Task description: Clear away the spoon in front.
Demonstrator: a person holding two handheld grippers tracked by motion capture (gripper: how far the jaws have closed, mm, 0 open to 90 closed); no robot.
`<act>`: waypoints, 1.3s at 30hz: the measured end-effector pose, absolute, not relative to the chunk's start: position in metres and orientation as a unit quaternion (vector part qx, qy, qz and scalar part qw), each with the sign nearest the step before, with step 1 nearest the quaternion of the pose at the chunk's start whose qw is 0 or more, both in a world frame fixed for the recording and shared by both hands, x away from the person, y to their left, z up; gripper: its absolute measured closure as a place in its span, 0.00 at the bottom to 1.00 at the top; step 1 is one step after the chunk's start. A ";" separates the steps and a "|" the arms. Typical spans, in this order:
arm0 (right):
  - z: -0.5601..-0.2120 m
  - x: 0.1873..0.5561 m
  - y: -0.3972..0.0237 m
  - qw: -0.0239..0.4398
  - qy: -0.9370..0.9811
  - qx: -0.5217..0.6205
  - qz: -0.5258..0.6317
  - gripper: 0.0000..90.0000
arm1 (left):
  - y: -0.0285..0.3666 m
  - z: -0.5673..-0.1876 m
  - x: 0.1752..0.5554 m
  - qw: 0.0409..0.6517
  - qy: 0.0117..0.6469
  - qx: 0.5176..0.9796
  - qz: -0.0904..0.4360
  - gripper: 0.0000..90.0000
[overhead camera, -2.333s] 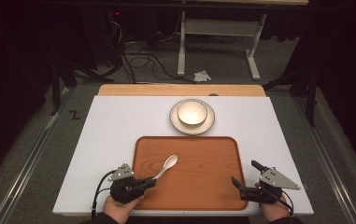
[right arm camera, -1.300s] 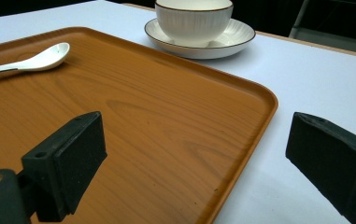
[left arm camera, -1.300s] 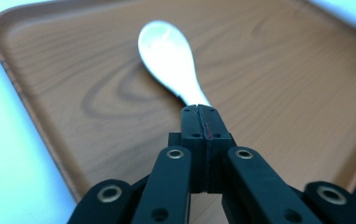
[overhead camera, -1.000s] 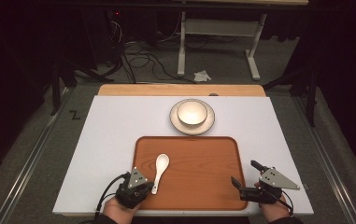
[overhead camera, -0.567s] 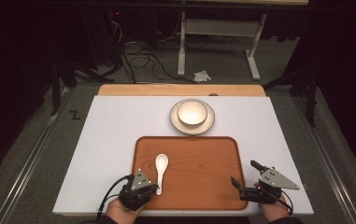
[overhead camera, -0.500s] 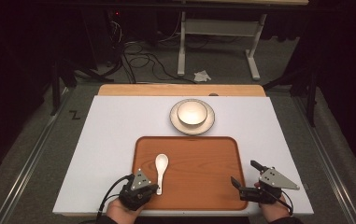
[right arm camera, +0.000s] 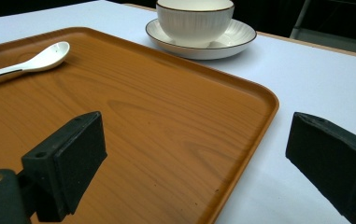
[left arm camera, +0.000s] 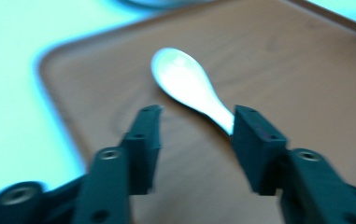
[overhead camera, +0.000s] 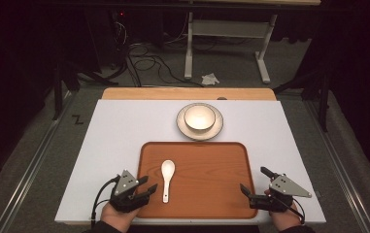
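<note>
A white ceramic spoon (overhead camera: 167,178) lies flat on the left part of the wooden tray (overhead camera: 207,160), bowl end pointing away. My left gripper (overhead camera: 149,183) sits at the tray's front left edge. Its jaws have just been opening and stand apart (left arm camera: 196,116). The spoon (left arm camera: 185,81) rests on the wood with its handle end beside one jaw's inner face, not pinched. My right gripper (overhead camera: 254,178) stands open at the tray's front right corner. In the right gripper view (right arm camera: 196,130) one jaw hangs over the tray (right arm camera: 175,112) and the other over the white table.
A white bowl (overhead camera: 199,117) sits on a saucer (overhead camera: 199,130) behind the tray, on the white tabletop (overhead camera: 119,131); bowl (right arm camera: 194,18) and saucer (right arm camera: 231,37) also appear in the right gripper view. Beyond the table are a wooden strip, floor cables and a desk frame.
The left gripper, shut on the spoon's handle earlier, has laid it on the tray, opened and drawn back a little to the left. The right gripper has stayed put.
</note>
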State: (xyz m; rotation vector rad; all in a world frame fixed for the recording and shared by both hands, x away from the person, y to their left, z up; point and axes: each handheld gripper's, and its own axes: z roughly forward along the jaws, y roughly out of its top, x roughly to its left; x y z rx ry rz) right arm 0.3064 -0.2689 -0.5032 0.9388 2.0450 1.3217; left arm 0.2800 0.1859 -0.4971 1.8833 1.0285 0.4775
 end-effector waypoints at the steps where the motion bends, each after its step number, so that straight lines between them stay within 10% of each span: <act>1: -0.503 0.307 -0.269 0.263 0.756 0.347 0.488 0.06 | 0.190 -0.496 0.280 0.460 0.418 0.757 0.200 0.49; 17: -0.503 0.307 -0.271 0.263 0.753 0.353 0.489 0.06 | 0.248 -0.487 0.279 0.472 0.472 0.700 0.254 0.00; 39: -0.503 0.307 -0.270 0.262 0.754 0.353 0.488 0.06 | 0.238 -0.490 0.279 0.480 0.458 0.711 0.232 0.00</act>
